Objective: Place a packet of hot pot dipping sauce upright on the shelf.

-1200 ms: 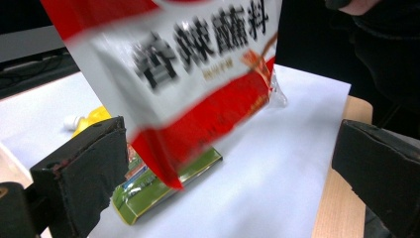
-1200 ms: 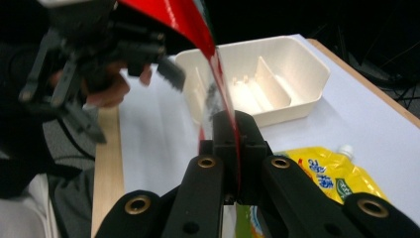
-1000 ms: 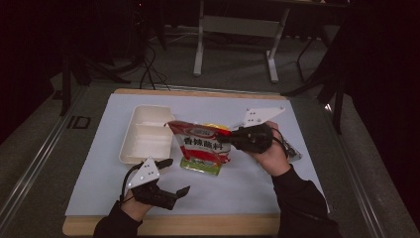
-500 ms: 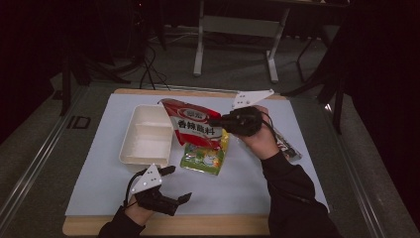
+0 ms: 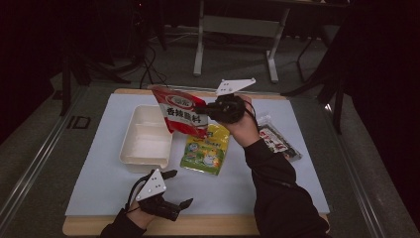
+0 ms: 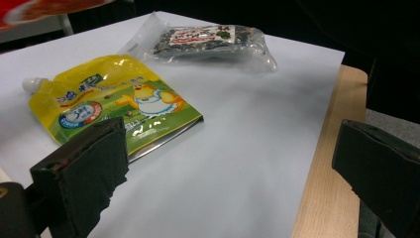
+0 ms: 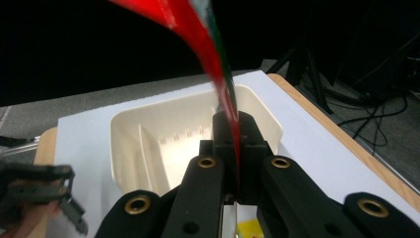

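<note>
- The right gripper (image 5: 200,110) has its 2 jaws pinched shut on the edge of a red bag (image 5: 181,111).
- The red bag hangs in the air, above the far end of the white tray (image 5: 130,148) and the top of the yellow pouch (image 5: 207,149).
- In the right gripper view, the red bag (image 7: 208,54) rises from between the closed jaws, with the white tray (image 7: 121,144) below it.
- The left gripper (image 5: 181,191) sits low near the front edge of the table (image 5: 218,225), with its jaws wide apart and nothing between them.
- The yellow pouch lies flat on the pale mat (image 5: 99,178), just beside the tray.
- A clear packet (image 5: 278,141) with dark stuff inside, maybe seaweed, lies to the right of the person's arm (image 5: 277,193).
</note>
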`<state>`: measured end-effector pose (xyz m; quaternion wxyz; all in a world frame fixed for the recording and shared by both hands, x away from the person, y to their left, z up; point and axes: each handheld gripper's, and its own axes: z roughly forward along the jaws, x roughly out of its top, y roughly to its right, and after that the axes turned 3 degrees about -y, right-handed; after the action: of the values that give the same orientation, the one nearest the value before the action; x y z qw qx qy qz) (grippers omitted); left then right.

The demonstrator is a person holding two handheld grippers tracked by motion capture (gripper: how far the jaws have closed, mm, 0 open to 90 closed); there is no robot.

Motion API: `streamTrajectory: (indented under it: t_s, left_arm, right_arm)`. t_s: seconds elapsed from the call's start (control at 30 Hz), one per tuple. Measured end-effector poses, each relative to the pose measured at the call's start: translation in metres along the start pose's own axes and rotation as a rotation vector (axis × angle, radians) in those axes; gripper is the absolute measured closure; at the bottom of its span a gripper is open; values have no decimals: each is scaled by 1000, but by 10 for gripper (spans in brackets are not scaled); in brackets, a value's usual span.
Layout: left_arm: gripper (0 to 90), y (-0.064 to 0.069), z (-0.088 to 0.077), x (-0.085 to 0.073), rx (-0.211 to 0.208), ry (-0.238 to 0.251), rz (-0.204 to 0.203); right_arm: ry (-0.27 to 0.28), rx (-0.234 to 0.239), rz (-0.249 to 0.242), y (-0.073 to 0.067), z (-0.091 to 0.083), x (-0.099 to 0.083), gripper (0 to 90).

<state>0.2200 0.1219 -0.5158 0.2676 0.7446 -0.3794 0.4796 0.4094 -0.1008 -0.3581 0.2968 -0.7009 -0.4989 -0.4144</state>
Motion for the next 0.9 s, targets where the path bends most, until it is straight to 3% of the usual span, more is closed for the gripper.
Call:
streamTrajectory:
  t_s: [0.47, 0.9]
  left_arm:
    - [21, -1, -1, -5, -9, 1, -13]
    - [22, -3, -5, -8, -2, 3, -28]
  right_arm:
    - [3, -17, 1, 14, 46, 15, 900]
    - [27, 10, 21, 25, 89, 19, 900]
